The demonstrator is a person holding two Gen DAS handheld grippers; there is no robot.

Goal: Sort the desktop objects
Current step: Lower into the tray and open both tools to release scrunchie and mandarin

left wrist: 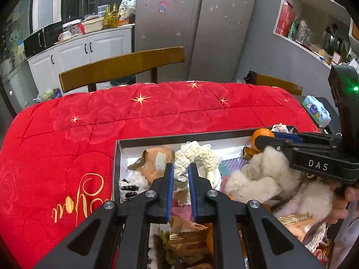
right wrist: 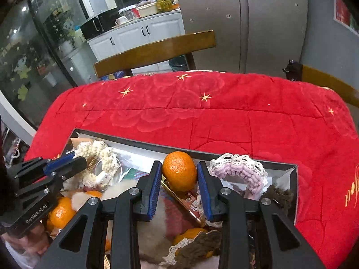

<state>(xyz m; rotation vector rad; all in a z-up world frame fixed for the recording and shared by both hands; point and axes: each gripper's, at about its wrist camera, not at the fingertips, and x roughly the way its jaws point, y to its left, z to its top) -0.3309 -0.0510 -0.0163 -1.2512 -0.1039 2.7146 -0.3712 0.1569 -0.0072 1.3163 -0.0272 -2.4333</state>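
A shallow grey cardboard box (right wrist: 289,168) crammed with small things sits on the bench under a red quilted cloth with gold stars (right wrist: 224,116). The right claw (right wrist: 179,174) is parted around a round orange tangerine (right wrist: 179,171) by the far wall, its blue pads just beside the fruit; actual contact is hard to judge. The left claw (left wrist: 180,174) is narrowly open at a cream crocheted scrunchie (left wrist: 197,152), possibly nipping its lace edge. A pink lace-trimmed scrunchie (right wrist: 240,170) lies in the right corner.
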